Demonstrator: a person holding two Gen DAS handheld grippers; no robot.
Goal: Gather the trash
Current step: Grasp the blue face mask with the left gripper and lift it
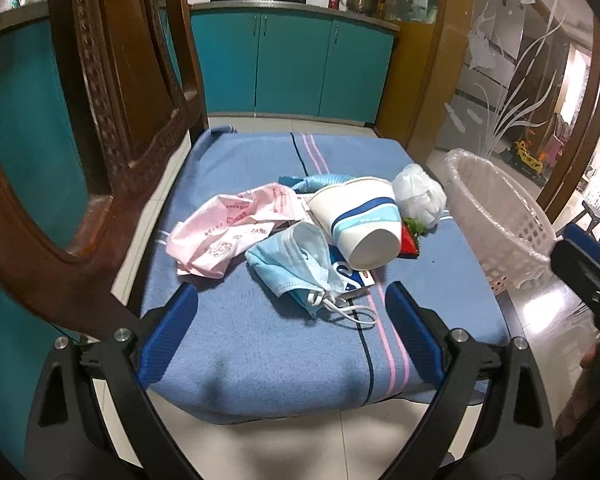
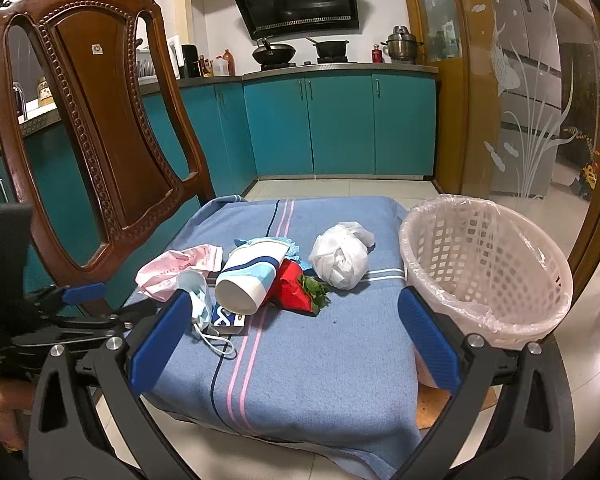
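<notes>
Your left gripper [image 1: 292,304] hangs with its blue pads spread wide and nothing between them, just short of the pile of trash on the blue blanket [image 1: 260,352]. Straight ahead of its fingers, nearest of all, lies the crumpled blue face mask [image 1: 296,264], its ear loops trailing toward the right pad. Just past the mask and a little right, the paper cup [image 1: 364,220] lies on its side with its base turned toward you. Left of the cup, ahead of your left pad, sits the pink plastic bag [image 1: 224,236]. Beyond the cup to the right is the knotted white bag [image 1: 420,198], and the red wrapper [image 1: 410,242] peeks out from under the cup's right side.

Your right gripper [image 2: 296,312] is also opened wide and holds nothing. The cup [image 2: 248,280] and mask [image 2: 200,300] lie ahead of its left pad, the red wrapper [image 2: 296,290] ahead near the middle, the white bag [image 2: 342,258] farther on. The lined white basket [image 2: 492,264] stands just beyond its right pad, beside the blanket's right edge. The wooden chair back [image 2: 100,120] rises to its far left
</notes>
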